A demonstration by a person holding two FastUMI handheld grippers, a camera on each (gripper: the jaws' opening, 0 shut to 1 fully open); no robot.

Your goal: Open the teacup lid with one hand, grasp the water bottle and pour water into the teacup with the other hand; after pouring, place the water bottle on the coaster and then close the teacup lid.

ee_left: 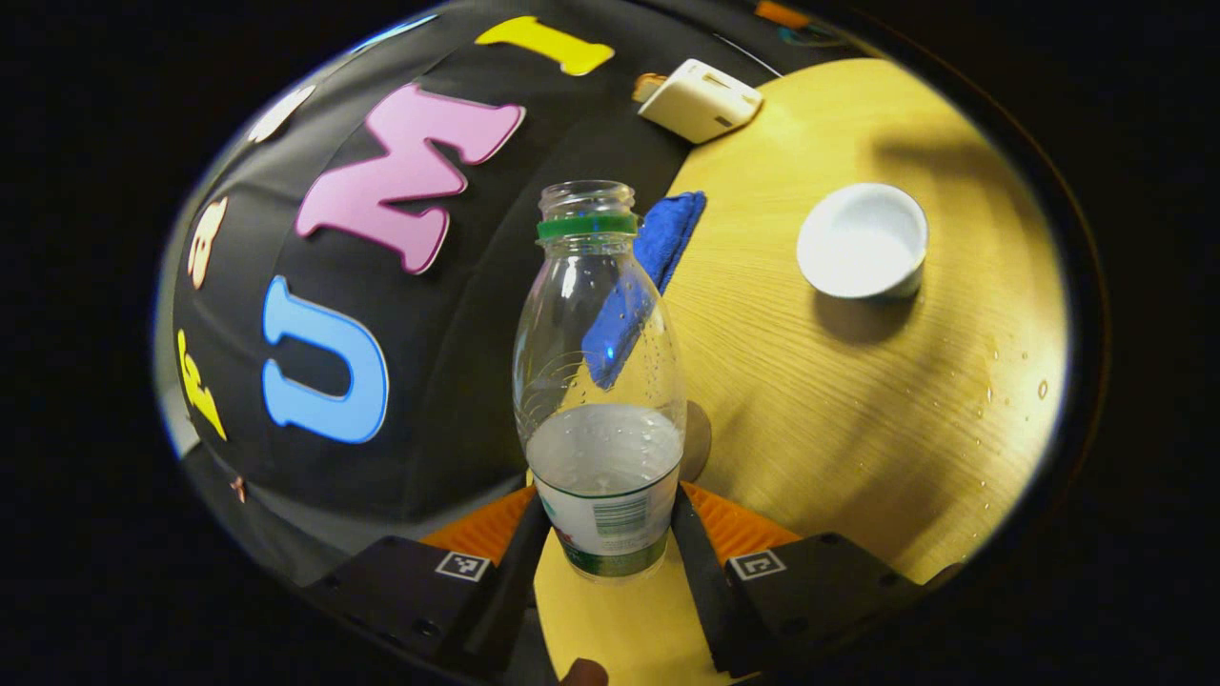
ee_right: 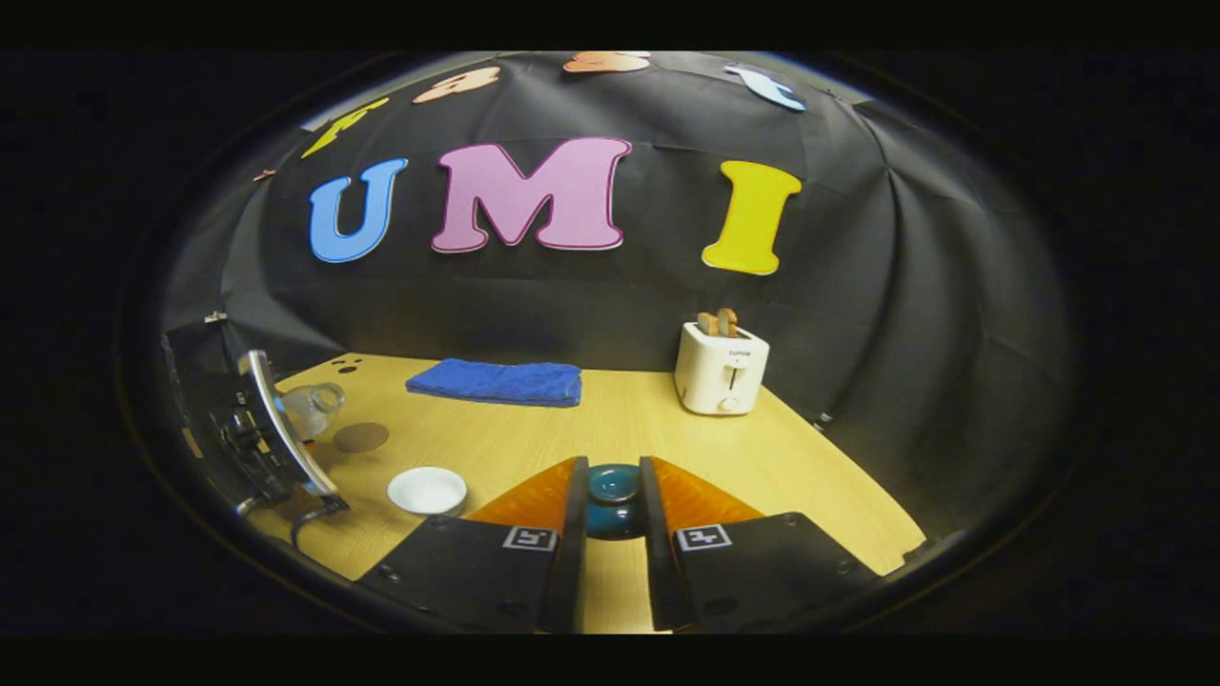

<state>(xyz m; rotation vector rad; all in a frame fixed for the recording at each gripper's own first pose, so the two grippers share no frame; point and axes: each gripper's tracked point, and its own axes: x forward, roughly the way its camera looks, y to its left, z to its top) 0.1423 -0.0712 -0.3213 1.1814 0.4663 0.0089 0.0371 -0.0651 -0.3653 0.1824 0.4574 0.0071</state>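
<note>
A clear, uncapped water bottle (ee_left: 600,381) with a green neck ring, about a third full, sits between the fingers of my left gripper (ee_left: 610,502), which is shut on its labelled lower part. The white teacup (ee_left: 863,243) stands open on the table to the right of the bottle, apart from it. A brown round coaster (ee_left: 698,440) peeks out just behind the bottle. In the right gripper view my right gripper (ee_right: 611,479) is shut on the teal teacup lid (ee_right: 613,484), held above the table. Far left there, the bottle (ee_right: 311,408) leans in the left gripper (ee_right: 262,429) near the coaster (ee_right: 360,436) and the teacup (ee_right: 427,490).
A folded blue towel (ee_right: 496,381) lies at the back of the wooden table (ee_right: 610,429), next to the booth's wall. A white toaster (ee_right: 721,367) with bread in it stands at the back right. Water drops (ee_left: 1010,381) dot the table beyond the teacup.
</note>
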